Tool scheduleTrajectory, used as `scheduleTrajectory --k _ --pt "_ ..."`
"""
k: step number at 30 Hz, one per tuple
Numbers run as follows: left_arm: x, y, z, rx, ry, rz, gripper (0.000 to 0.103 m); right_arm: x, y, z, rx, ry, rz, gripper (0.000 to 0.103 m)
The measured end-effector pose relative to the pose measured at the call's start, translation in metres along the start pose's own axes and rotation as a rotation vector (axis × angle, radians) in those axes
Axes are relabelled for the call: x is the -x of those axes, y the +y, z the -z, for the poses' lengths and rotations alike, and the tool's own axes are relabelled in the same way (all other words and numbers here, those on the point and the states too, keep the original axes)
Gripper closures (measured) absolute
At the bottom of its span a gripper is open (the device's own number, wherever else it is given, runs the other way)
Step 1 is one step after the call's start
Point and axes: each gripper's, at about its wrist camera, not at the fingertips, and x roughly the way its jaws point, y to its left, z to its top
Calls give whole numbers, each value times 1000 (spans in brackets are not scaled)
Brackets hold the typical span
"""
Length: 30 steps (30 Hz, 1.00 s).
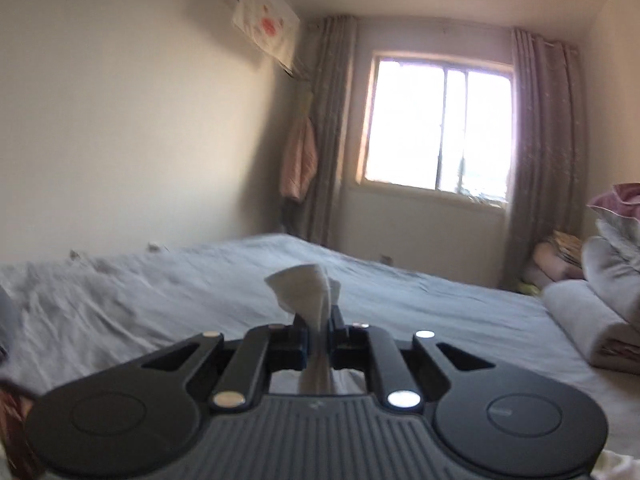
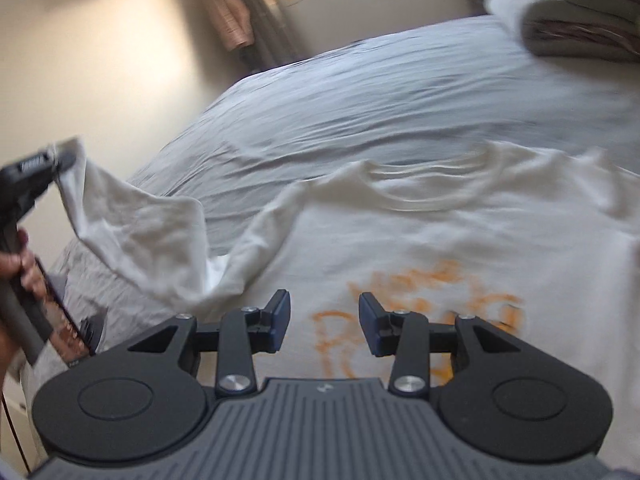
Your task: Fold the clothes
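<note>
Nearest in the right wrist view, the right gripper (image 2: 324,322) is matte black plastic with a ribbed grey housing and dark blue pads; its jaws stand partly open with nothing between them, hovering over the printed chest of the T-shirt (image 2: 460,240). The T-shirt is soft white cotton with blurred orange lettering and a ribbed round collar, lying front-up on the bed (image 2: 360,108), whose grey-blue sheet is rumpled in long creases.

At the left edge of that view a hand (image 2: 18,264) grips the handle of the left gripper (image 2: 60,162), which lifts 1 sleeve (image 2: 132,220) off the sheet so that it hangs in a slack drape.

The left wrist view shows what that one cannot: the left gripper's (image 1: 319,336) jaws are nearly closed, pinching a bunched tuft of the sleeve (image 1: 308,284) that pokes up past the pads.

Farther off, rolled grey bedding (image 1: 588,320) lies at the bed's right side. Beyond are the bright window (image 1: 436,128), its brownish curtains (image 1: 540,140) and a pink garment (image 1: 298,160) hanging in the corner.
</note>
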Motion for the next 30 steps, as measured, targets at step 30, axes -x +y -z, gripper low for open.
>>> scheduleTrajectory --k 30 --pt "-9 49 -6 233 -176 -26 94 -119 58 -101 522 104 -54 64"
